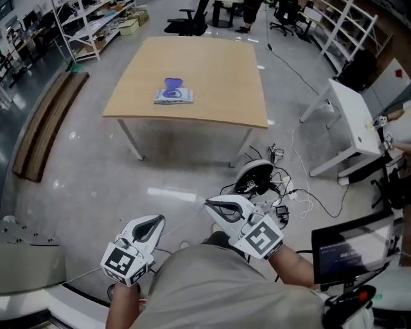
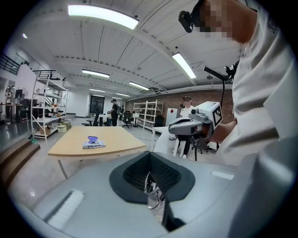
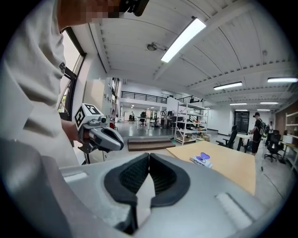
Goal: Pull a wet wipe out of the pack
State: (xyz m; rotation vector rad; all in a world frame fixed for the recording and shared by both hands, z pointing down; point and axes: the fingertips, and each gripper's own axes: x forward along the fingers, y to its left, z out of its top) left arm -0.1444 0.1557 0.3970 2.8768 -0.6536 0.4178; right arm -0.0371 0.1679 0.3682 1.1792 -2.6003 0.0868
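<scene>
Left gripper and right gripper, both shut and empty, hang well short of the table, so the wipe pack toward its left edge is beyond reach.

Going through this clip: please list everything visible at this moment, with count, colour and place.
Flat wet wipe pack: one, white with a raised purple lid, on the table's left half.
Light wooden table: one, tan top, white legs, mid-floor ahead.
White desk: one, to the right of the table.
Long low wooden platform: one, brown, on the floor at left.
Metal shelving racks: several, white, along the far walls.
Office chairs: at least two, black, beyond the table.
Cable tangle with a round device: one, black and white, on the floor before the table.
Dark screen: one, lower right.
Bystanders: at least two, far off.
Left gripper: grey-white, shut, empty, held low.
Right gripper: the same, alongside.
</scene>
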